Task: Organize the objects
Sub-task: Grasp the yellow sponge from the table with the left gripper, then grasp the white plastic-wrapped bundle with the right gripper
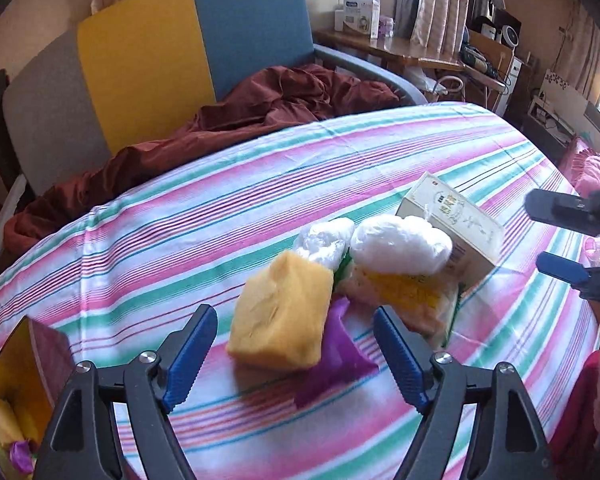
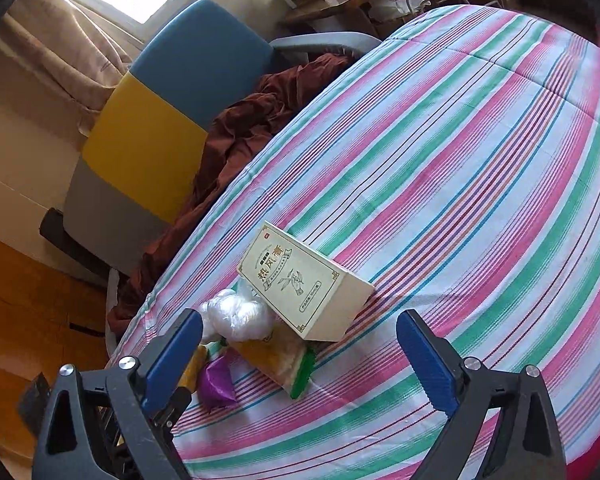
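At the far left a yellow-lined box (image 1: 18, 380) stands open on the striped cloth (image 1: 220, 216). The left gripper (image 1: 296, 354) hangs spread wide, nothing between its jaws, just short of a yellow sponge (image 1: 282, 312). Beside the sponge lie a purple bag (image 1: 340, 354), white plastic wads (image 1: 400, 246) and a cream carton (image 1: 458, 222) tilted on the heap. The right gripper (image 2: 300, 360) is spread too, empty above the cloth.
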### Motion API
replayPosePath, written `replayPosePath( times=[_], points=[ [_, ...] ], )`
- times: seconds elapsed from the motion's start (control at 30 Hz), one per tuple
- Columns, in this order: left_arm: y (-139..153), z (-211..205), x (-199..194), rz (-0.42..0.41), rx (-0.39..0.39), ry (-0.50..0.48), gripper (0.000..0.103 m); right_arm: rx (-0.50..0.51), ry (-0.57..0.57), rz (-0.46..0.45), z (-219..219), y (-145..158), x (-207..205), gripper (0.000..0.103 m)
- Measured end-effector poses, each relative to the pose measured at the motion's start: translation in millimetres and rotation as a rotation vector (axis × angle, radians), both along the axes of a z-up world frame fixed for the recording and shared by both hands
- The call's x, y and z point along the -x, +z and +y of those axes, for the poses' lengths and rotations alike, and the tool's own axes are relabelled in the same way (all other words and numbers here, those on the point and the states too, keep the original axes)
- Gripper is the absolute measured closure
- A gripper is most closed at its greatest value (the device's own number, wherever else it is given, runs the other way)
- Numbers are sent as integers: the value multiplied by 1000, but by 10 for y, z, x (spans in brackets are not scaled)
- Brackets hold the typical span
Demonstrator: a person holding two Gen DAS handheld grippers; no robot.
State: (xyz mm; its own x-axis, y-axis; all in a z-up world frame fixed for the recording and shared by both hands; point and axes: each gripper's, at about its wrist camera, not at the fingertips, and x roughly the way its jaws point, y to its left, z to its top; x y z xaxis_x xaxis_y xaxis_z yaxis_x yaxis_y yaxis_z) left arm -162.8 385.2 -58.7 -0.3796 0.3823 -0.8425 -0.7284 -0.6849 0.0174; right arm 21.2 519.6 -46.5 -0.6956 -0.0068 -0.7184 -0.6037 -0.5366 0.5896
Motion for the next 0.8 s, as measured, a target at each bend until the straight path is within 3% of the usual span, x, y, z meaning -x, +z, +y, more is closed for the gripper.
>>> replayPosePath(
  times=[0.03,0.07,0.1,0.2,0.4,0.47,0.63,0.7,0.8],
  points=[
    [-53,21,61,-18,4,15,24,2,0,0,5,-4,1,5],
    [-91,7,116,-50,-7,31,48,3,-4,-3,14,-11,-1,5],
    [-109,-35,160,-88,-33,49,58,4,-10,-4,22,-17,-7,5],
    [-17,-241,80,-92,-135,53,60,-6,-9,-7,24,-15,4,5],
    [245,-724,-588,24,-241,0,61,-60,30,-15,-56,30,76,5],
    [202,-813,-902,70,-216,-61,61,-83,47,-20,-90,45,100,5],
    [-139,-857,-1732,297,-57,-247,61,-147,127,-22,-241,89,198,5],
    [-306,-814,-1903,315,-14,-307,61,-199,166,-31,-337,114,251,5],
    [-449,-781,-2045,408,1,-328,61,-252,218,-44,-458,125,314,6]
  ],
)
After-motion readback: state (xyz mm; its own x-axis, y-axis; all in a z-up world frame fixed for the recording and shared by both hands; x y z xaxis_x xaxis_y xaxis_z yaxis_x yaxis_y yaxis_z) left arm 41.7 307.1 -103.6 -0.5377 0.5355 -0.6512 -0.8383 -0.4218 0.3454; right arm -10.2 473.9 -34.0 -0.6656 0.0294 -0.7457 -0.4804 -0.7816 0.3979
